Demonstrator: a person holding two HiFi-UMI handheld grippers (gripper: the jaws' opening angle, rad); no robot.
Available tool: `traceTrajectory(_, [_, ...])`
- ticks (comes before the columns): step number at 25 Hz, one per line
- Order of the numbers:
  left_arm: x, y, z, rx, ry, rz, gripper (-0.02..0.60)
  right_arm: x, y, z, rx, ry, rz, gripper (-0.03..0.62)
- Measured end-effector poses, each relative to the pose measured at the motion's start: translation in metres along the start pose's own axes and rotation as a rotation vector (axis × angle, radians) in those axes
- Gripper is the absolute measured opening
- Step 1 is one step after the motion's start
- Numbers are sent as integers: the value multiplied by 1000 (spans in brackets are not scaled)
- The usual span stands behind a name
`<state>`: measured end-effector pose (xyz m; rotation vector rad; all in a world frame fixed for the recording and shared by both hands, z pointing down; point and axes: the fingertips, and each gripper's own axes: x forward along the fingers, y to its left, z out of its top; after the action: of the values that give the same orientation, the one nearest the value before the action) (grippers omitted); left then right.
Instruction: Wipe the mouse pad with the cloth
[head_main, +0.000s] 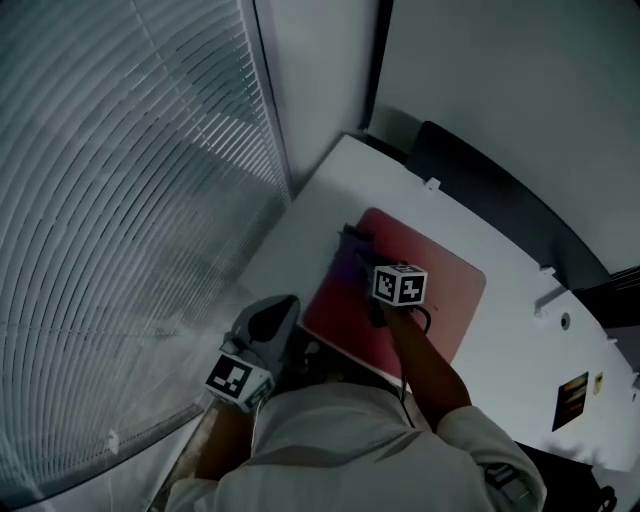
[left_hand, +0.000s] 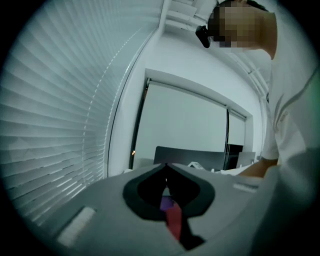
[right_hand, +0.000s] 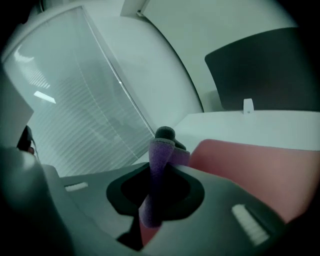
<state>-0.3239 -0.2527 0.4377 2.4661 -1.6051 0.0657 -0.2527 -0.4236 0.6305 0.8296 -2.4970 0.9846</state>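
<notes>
Two tools: right tool pinches fuzzy purple cloth on red pad; left tool closed.

Dim, bluish light filters through the window blinds; both tool views are fisheye-warped, dark-cornered and softly blurred.

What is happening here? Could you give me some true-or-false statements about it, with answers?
1. The right tool grips a purple cloth. True.
2. The mouse pad is blue. False: it is red.
3. The left tool has its jaws wide apart. False: they are together.
4. The mouse pad lies on a white table. True.
</notes>
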Motion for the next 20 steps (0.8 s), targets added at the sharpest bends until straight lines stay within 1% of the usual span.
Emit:
traceTrajectory(3, [-8, 8, 6, -6, -21, 7, 0, 24, -19, -8, 16, 50, -80, 44])
traceTrajectory(7, [-11, 3, 10, 1, -7, -18, 0, 12, -45, -18, 74, 69, -157, 44])
traceTrajectory(9, [-4, 0, 11, 11, -7, -47, 0, -1, -57, -25, 94, 79, -186, 46])
traceTrajectory(15, [41, -12, 4, -9, 4, -151, 0, -32, -105, -48, 156, 96, -262, 46])
traceTrajectory(17, [57, -24, 4, -5, 9, -202, 0, -55, -124, -57, 200, 90, -302, 46])
traceTrajectory(20, [79, -50, 15, 1, 21, -260, 0, -100, -149, -65, 264, 75, -348, 46])
